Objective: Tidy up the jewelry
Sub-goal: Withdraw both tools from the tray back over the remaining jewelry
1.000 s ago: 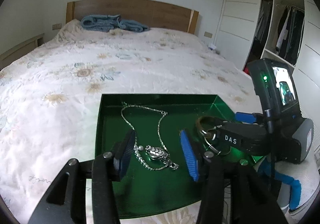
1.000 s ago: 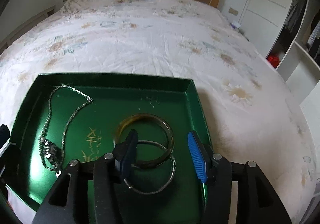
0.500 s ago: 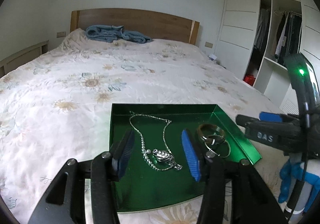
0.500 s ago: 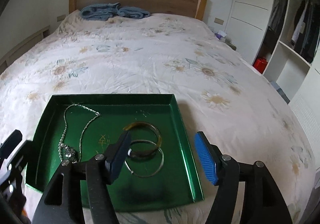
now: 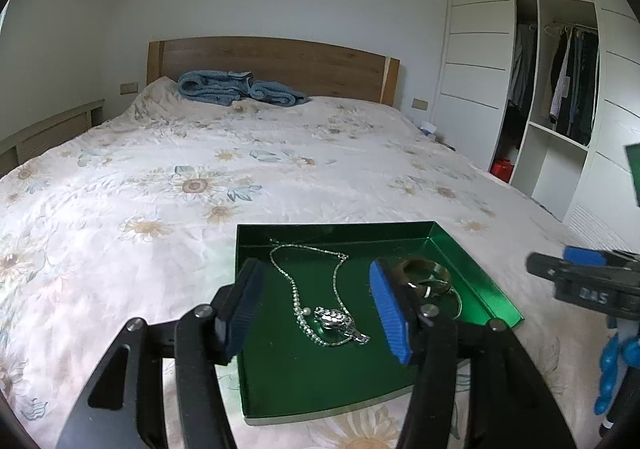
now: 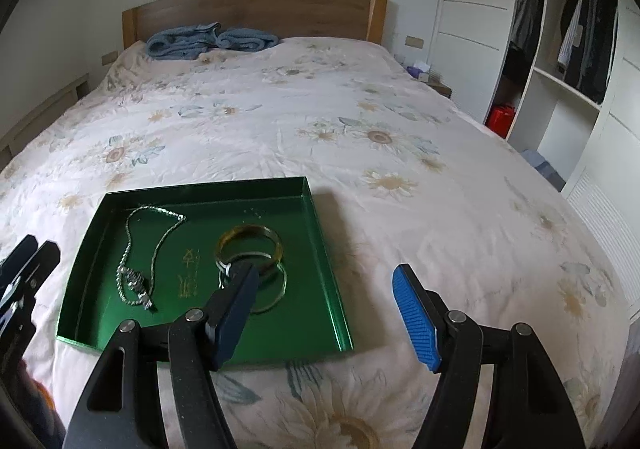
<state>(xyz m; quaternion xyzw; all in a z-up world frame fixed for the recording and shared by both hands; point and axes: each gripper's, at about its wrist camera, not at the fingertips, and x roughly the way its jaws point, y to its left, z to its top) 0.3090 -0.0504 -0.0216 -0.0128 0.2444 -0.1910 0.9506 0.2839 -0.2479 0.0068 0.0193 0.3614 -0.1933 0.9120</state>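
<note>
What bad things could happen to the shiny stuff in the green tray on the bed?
The green tray sits on a soft, wrinkled bedspread, so pressing on it could tip it and slide everything.

The silver necklace lies in loose loops with its pendant on top; grabbing it carelessly might tangle the chain.

The gold bangle overlaps the thin silver bangle, so the right tool might drag both when picking one.
</note>
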